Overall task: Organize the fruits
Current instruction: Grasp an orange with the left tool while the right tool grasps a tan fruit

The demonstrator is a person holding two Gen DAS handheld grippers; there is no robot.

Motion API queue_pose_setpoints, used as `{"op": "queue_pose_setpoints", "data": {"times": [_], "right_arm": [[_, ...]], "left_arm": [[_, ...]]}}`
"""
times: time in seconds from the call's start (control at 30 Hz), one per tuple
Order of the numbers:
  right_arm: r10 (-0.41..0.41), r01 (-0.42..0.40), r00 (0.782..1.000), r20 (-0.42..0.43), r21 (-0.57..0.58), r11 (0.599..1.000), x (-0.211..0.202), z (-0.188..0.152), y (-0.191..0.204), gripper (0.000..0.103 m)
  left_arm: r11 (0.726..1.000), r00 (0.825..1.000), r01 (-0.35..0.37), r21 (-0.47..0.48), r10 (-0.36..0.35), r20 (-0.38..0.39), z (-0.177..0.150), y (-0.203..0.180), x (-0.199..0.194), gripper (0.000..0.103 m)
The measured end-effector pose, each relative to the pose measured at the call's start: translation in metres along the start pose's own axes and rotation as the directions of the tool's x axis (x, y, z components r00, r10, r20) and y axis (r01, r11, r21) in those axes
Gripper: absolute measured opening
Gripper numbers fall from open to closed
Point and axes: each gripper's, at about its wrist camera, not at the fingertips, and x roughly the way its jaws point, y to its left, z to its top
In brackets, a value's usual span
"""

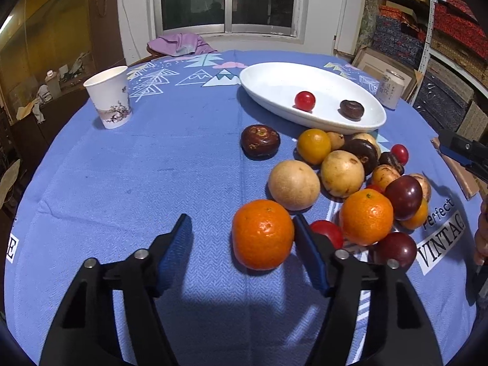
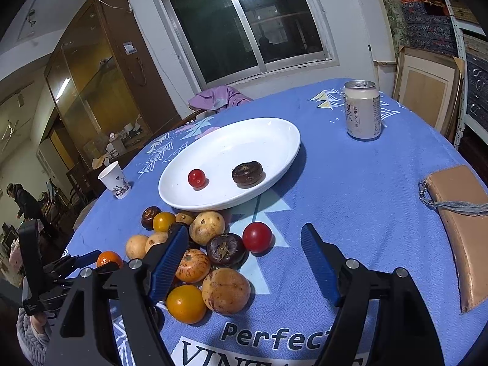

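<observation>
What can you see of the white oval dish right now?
The glossy white oval dish, ceramic by its look, is shallow with a raised rim and sits flat on the blue patterned tablecloth, beyond the fruit pile. Inside lie just a small red cherry tomato and a dark brown flattened fruit, apart from each other. Pile fruits crowd its near edge; contact unclear.

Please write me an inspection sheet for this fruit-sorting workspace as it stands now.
Surface: blue tablecloth, printed.
Job's things: white dish holding a cherry tomato and a dark water chestnut; fruit pile beside it.
Clutter: paper cup, drink can, tan wallet.
Grippers: left gripper open around an orange, one pad touching it; right gripper open, empty.
Cables: nothing seen.
Surroundings: window, wooden cabinet, stacked boxes.
</observation>
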Motion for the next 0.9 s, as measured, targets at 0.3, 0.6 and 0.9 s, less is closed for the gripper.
{"op": "queue_pose_setpoints", "data": {"times": [0.3,0.6,0.9], "right_arm": [[-0.005,0.005,1.0,-0.006,-0.006,1.0,0.0,-0.001,0.001,0.078],[0.018,-0.019,0.999,-0.033,-0.042,0.999,0.002,-0.006,0.007,0.078],[-0.057,0.032,0.987,-0.15,-0.163,0.986,0.021,-0.026,0.024,0.066]], "left_arm": [[0.996,0.997,0.079,0.027,-0.079,-0.013,0.001,-0.008,0.009,0.042],[0.999,0.999,0.045,-0.024,-0.045,0.003,0.0,0.005,0.003,0.042],[0.998,0.999,0.039,-0.044,-0.039,0.005,0.0,0.01,0.0,0.042]]}}
